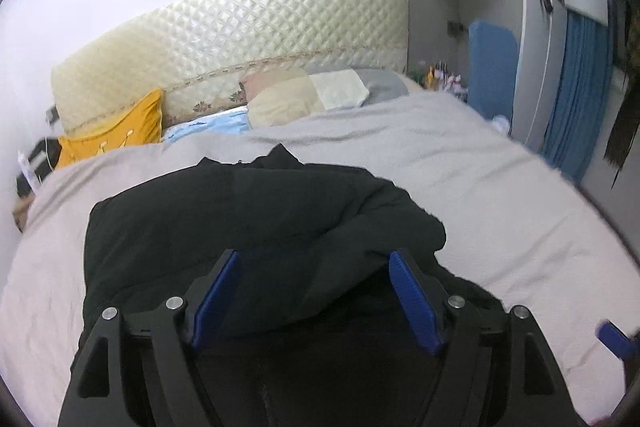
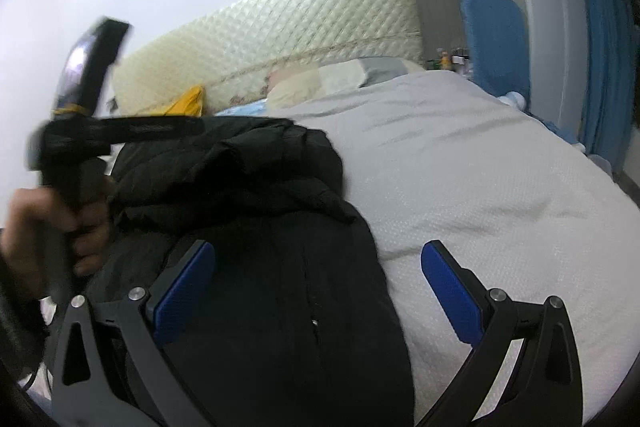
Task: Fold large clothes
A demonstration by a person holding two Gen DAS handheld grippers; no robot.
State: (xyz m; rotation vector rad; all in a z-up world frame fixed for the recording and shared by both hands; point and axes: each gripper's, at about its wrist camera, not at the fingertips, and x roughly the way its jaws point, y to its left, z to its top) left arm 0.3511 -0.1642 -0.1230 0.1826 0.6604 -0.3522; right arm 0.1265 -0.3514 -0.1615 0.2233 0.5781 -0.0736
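While only the right wrist view shows the person's hand (image 2: 52, 223), both grippers, left (image 1: 316, 263) and right (image 2: 320, 259), gape empty over the black jacket (image 1: 248, 227); grey bedspread (image 2: 480, 167) lies open rightward.

The black jacket (image 1: 256, 227) bulks up in a heap on the near part of the bed (image 1: 460, 179). To its right the grey cover lies flat and open out to the edge. Beyond it, pillows (image 1: 320, 95) and the quilted headboard (image 1: 248, 39) close the far end. The left tool (image 2: 72, 155), gripped by a hand (image 2: 44, 223), crowds the jacket's left side.
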